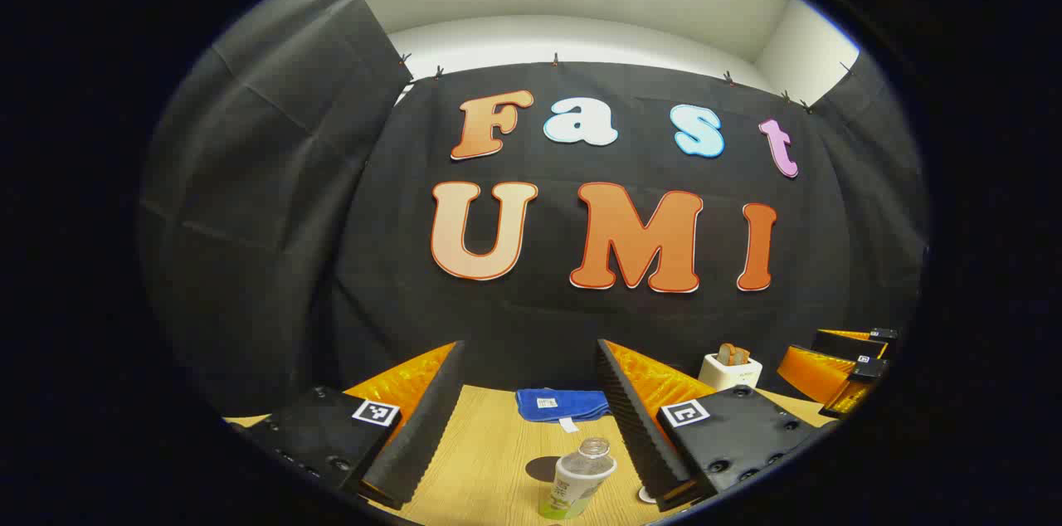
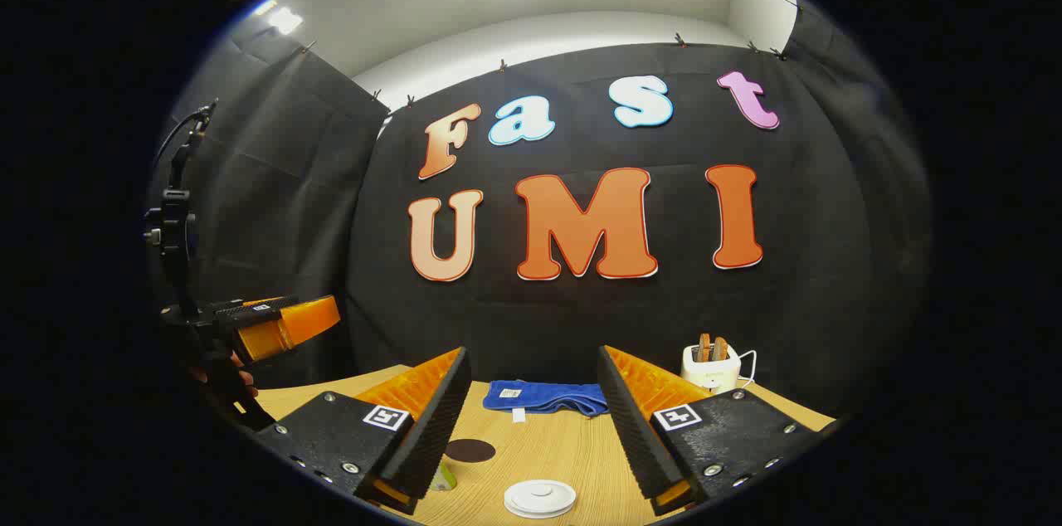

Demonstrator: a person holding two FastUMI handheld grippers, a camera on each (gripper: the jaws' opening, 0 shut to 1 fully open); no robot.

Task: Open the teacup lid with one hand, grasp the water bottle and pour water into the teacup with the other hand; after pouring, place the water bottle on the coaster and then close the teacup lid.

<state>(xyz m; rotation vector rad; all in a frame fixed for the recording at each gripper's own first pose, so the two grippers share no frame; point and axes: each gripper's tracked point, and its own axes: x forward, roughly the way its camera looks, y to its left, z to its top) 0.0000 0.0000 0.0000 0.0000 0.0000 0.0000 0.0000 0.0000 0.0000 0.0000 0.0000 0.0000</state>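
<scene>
Wooden table (image 1: 489,443) is lying under black cloth walls. Your left gripper (image 1: 531,426) is hanging apart above the water bottle (image 1: 577,486); your right gripper (image 2: 531,426) is gaping behind the teacup lid (image 2: 539,499).

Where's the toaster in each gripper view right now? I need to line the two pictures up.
Left gripper view: the white toaster stands at lower right, far back.
Right gripper view: it is again at lower right, far back.
Shared landmark: the blue cloth lies to the toaster's left in both views.
</scene>
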